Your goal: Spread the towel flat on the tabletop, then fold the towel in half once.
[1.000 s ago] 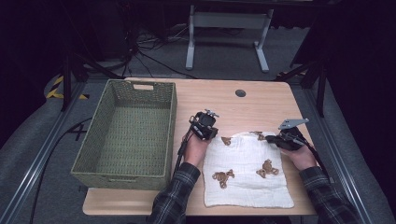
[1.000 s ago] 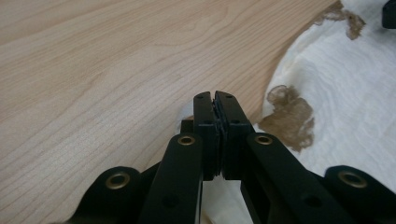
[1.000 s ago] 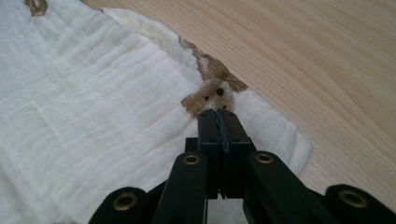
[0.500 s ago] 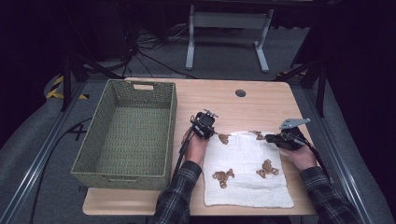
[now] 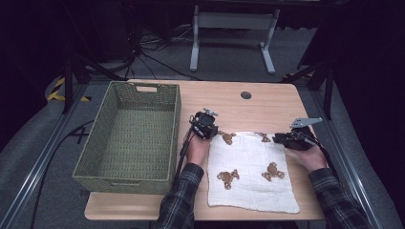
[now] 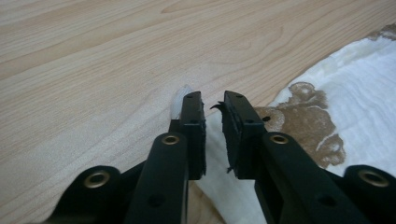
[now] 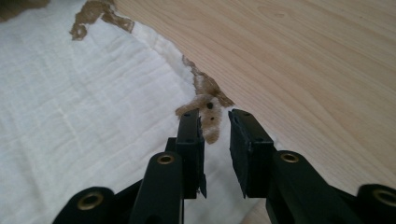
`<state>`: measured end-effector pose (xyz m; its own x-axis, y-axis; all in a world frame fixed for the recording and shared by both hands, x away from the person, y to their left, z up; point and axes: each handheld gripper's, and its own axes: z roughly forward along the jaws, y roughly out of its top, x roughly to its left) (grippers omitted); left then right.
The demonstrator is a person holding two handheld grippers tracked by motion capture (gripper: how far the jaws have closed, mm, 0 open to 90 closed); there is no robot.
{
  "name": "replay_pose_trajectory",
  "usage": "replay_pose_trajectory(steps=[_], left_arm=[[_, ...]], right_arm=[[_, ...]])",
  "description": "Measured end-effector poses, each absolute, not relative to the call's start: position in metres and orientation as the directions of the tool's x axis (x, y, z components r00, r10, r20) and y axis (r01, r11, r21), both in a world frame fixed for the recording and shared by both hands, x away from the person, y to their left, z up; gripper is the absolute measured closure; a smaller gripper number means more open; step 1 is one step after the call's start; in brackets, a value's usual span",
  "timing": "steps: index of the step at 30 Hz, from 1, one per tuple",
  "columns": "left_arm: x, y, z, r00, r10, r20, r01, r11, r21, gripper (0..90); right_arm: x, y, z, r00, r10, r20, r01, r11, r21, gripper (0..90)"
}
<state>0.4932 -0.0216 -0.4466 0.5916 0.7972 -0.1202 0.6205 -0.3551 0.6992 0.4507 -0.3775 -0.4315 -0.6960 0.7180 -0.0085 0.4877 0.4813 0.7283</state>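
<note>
A white cloth (image 5: 250, 176) printed with brown bears lies flat on the wooden table (image 5: 224, 100). My left gripper (image 5: 213, 135) sits at the cloth's far left corner. Its jaws have just been opening; in the left gripper view (image 6: 214, 105) a narrow gap shows between them, with the cloth (image 6: 364, 84) corner lying loose in it. My right gripper (image 5: 277, 139) is at the far right corner. Its jaws have also just been opening, and in the right gripper view (image 7: 215, 119) they stand apart over the cloth (image 7: 70, 93) edge, where a brown print runs.
A green woven basket (image 5: 174, 124) stands empty on the table's left side, close to my left hand. A small black round cap (image 5: 246, 95) sits in the table near its far edge. Bare wood lies beyond the cloth.
Both hands stay at the cloth's far corners. The left gripper has shifted very slightly left, and the cloth's far edge lies flat on the table.
</note>
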Motion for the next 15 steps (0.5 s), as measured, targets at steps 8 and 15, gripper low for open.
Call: replay_pose_trajectory(steps=[8,15], left_arm=[[0.496,-0.016,-0.453,0.574,0.812,-0.102,0.634,-0.363,0.683,60.6],[0.498,-0.017,-0.459,0.579,0.812,-0.079,0.633,-0.386,0.671,61.2]], right_arm=[[0.463,-0.388,-0.434,-0.659,0.752,-0.007,0.505,0.45,0.737,70.9],[0.468,-0.393,-0.441,-0.635,0.773,0.003,0.535,0.437,0.723,69.8]])
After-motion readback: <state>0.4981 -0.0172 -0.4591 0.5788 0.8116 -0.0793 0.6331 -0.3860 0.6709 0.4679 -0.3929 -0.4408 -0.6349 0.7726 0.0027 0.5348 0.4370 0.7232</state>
